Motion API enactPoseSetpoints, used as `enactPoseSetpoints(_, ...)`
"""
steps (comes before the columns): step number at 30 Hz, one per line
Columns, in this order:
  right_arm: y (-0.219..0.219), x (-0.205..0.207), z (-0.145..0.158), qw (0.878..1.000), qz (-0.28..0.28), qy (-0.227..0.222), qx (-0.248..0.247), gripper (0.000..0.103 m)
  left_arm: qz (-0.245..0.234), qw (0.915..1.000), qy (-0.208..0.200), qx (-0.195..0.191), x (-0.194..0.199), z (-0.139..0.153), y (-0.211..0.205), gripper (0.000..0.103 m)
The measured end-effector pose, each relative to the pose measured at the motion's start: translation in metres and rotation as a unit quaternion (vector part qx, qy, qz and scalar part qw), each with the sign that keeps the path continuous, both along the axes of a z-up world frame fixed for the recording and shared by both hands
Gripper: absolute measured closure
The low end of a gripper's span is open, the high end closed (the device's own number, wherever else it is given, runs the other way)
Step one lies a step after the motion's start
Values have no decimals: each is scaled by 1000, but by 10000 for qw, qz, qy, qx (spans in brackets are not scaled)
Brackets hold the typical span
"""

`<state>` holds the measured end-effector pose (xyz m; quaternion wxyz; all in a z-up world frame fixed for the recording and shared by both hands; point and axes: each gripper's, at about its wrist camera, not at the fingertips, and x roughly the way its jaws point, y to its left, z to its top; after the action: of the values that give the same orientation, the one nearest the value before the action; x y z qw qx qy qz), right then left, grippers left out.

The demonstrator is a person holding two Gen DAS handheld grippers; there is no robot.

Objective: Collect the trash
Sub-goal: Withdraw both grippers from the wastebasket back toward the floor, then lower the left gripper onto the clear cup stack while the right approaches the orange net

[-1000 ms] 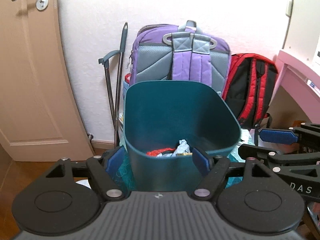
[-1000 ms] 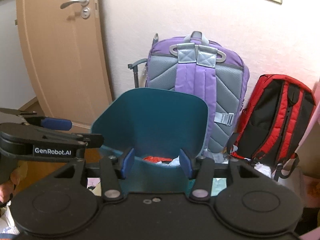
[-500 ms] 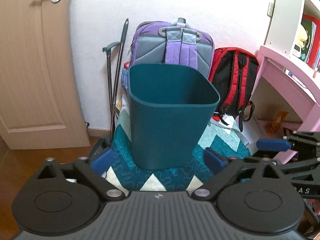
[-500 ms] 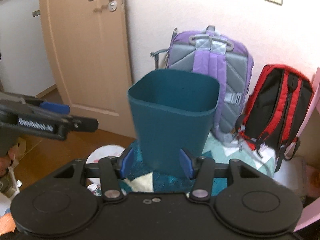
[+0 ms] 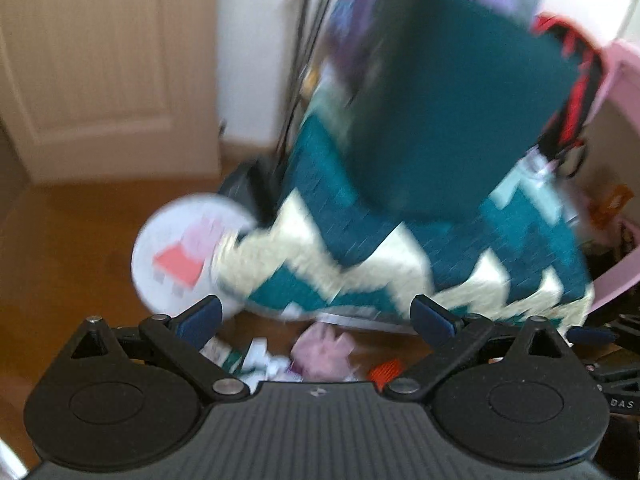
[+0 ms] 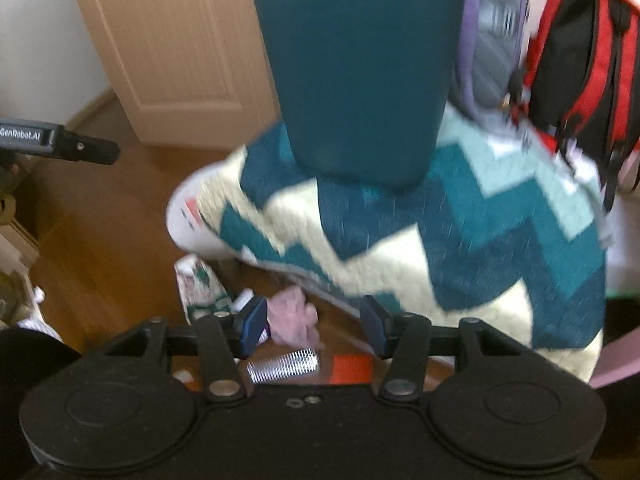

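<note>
Now both grippers point down at the floor litter in front of the bin. Left gripper (image 5: pixel 316 316): jaws spread wide, nothing between them. Right gripper (image 6: pixel 312 324): jaws apart at a narrower gap, bracketing a crumpled pink scrap (image 6: pixel 294 316); the left pad sits just beside it, but blur hides whether it touches, so no grip is claimed.

Trash lies on bare wood floor (image 6: pixel 100 216), just in front of the rug (image 6: pixel 440 248) that carries the bin (image 6: pixel 356 68). Count near the right gripper: one pink scrap, one silver ribbed wrapper (image 6: pixel 282 366), one red-orange piece (image 6: pixel 352 368), one white-green packet (image 6: pixel 200 284). Smaller white bits in the left view are too blurred to count.

One bin, upright on the rug, well behind the litter; its inside is not visible from here. Likely parked there so drops are short from the floor pile.

Behind the bin: two backpacks, purple (image 6: pixel 492 40) and red (image 6: pixel 580 52), leaning on the wall. One round white disc (image 5: pixel 180 256) left of the rug, partly under its edge. One door (image 6: pixel 168 40) left of the bin.

Judgement: the pink scrap looks the next pick, soft and easily pinched.
</note>
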<state>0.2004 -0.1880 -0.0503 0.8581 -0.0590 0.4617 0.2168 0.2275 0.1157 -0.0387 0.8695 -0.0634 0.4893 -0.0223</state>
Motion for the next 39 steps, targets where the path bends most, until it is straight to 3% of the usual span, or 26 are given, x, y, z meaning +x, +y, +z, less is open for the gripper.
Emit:
enactPoseSetpoints(5, 10, 18, -72, 9979, -211, 584, -198, 51, 155, 9977, 667, -6, 19, -75, 27, 2)
enactPoseSetpoints(9, 9, 35, -129, 9917, -567, 1149, -40, 51, 87, 9923, 1232, 69, 32, -137, 37, 2)
enactPoseSetpoints(14, 0, 61, -200, 9738, -1309, 1843, 265, 51, -107, 9822, 1861, 230, 41, -211, 40, 2)
enactPoseSetpoints(17, -5, 73, -236, 9629, -1709, 2062, 323, 51, -469, 9757, 2115, 344, 43, -252, 30, 2)
enactPoseSetpoints(22, -5, 93, -295, 9558, -1897, 2242, 137, 51, -1639, 9585, 2247, 634, 38, -302, -13, 2)
enactPoseSetpoints(29, 4, 117, -363, 9562, -1604, 2447, -112, 51, -2972, 9237, 2273, 821, 24, -366, -81, 3)
enactPoseSetpoints(39, 27, 128, -420, 9612, -1142, 2462, -491, 51, -3565, 8998, 2223, 1178, 12, -436, -128, 3)
